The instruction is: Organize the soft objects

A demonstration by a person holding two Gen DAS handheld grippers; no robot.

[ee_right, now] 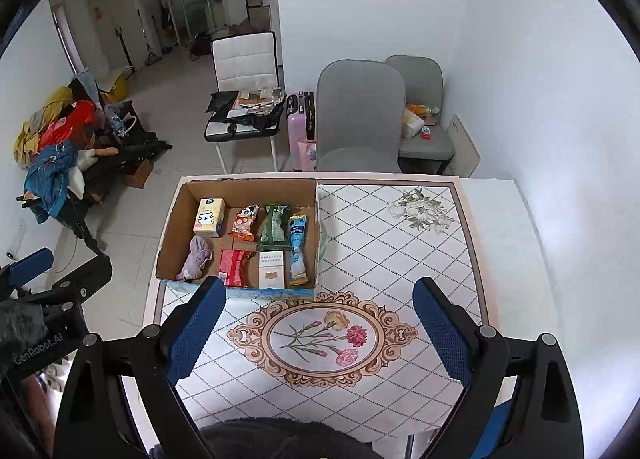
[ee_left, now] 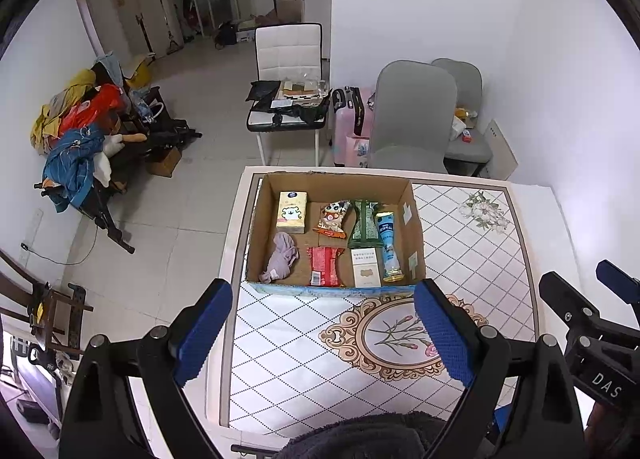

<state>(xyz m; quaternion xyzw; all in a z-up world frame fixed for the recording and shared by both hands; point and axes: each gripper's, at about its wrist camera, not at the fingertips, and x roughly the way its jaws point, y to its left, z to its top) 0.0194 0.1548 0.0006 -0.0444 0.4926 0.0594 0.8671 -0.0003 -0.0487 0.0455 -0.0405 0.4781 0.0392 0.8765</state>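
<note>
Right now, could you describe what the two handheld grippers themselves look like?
Both the left gripper and the right gripper have black angular frames with silver pivot bolts and blue textured fingers. White lettering marks their sides. A dark fuzzy sleeve shows at the bottom edge.

An open brown cardboard box [ee_left: 416,219] sits on the table. Inside lie a crumpled lilac cloth [ee_left: 280,257], a yellow tissue pack [ee_left: 292,212], an orange snack bag [ee_left: 332,219], a green packet [ee_left: 362,224], a red wrapper [ee_left: 325,266], a white carton [ee_left: 365,268] and a blue tube [ee_left: 389,246].
</note>
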